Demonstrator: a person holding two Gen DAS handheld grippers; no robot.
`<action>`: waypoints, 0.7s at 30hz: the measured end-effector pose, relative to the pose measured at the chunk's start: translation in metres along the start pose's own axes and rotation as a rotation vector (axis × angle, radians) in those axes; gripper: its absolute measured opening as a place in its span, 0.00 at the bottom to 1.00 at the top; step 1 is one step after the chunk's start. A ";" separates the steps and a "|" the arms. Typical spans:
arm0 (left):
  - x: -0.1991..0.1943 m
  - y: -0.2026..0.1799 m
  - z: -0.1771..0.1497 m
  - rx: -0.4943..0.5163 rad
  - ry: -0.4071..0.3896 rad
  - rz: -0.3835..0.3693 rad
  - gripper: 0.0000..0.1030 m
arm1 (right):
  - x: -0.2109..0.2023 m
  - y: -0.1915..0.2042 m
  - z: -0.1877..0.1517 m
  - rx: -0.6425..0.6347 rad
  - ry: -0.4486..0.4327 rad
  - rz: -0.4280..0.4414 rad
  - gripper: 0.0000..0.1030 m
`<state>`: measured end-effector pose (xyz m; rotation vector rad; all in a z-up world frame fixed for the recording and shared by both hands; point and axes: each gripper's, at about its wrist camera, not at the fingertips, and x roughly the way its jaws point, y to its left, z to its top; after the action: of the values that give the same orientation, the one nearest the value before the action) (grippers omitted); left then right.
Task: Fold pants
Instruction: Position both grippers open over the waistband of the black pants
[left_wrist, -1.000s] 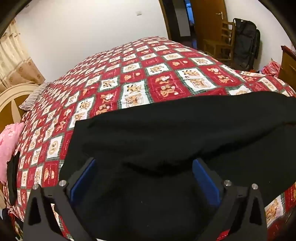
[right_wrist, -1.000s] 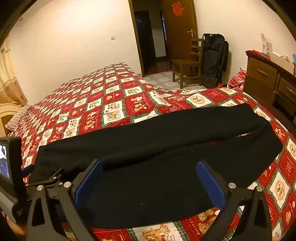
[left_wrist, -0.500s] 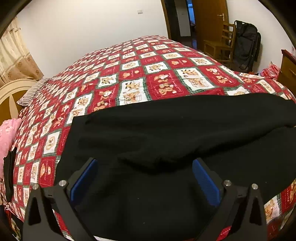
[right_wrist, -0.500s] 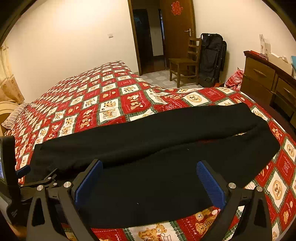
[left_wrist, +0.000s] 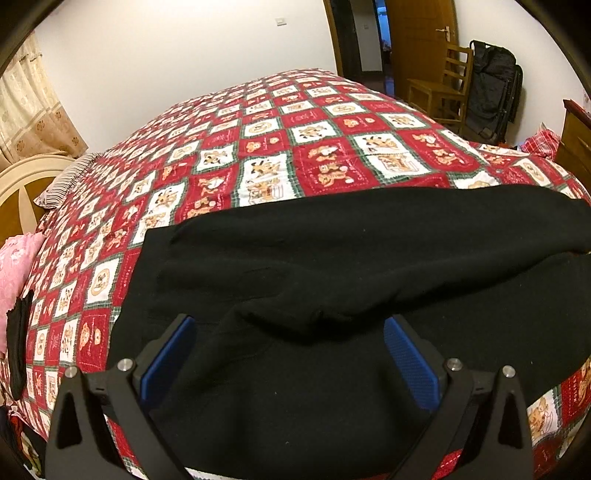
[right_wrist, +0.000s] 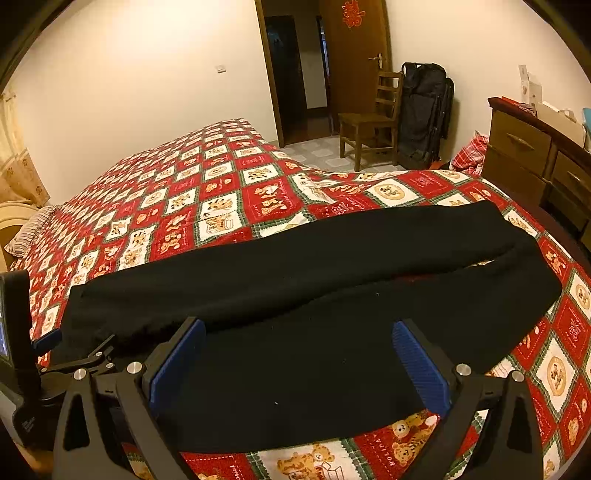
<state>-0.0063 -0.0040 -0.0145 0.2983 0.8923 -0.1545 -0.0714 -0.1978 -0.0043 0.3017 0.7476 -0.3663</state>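
Black pants (right_wrist: 295, 280) lie stretched across the near side of a red patchwork bedspread (right_wrist: 221, 192), waist at the left, leg ends at the right. The two legs lie side by side lengthwise, the far one partly lapped over the near one. My left gripper (left_wrist: 288, 343) hovers open over the waist end of the pants (left_wrist: 332, 266), blue pads wide apart, nothing between them. My right gripper (right_wrist: 299, 343) is open above the middle of the near leg. The left gripper body (right_wrist: 55, 369) shows at the left edge of the right wrist view.
A wooden chair (right_wrist: 369, 122) and a black bag (right_wrist: 424, 114) stand by the door beyond the bed. A wooden dresser (right_wrist: 535, 158) is at the right. A striped pillow (left_wrist: 62, 177), a headboard (left_wrist: 22, 184) and pink cloth (left_wrist: 18, 258) lie at the left.
Both grippers have drawn back and risen slightly, so more of the bed shows. The pants have not moved. Both stay open.
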 end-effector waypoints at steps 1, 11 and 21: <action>0.000 0.000 0.000 0.000 0.000 0.000 1.00 | 0.000 0.000 0.000 0.001 0.000 0.000 0.99; 0.000 0.000 -0.001 -0.001 0.001 -0.001 1.00 | 0.000 0.000 -0.001 0.000 0.000 0.001 0.99; 0.000 -0.001 -0.002 -0.002 0.001 0.000 1.00 | 0.001 0.001 -0.002 -0.002 0.006 0.005 0.99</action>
<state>-0.0073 -0.0040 -0.0158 0.2963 0.8935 -0.1536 -0.0714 -0.1958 -0.0062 0.3029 0.7529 -0.3602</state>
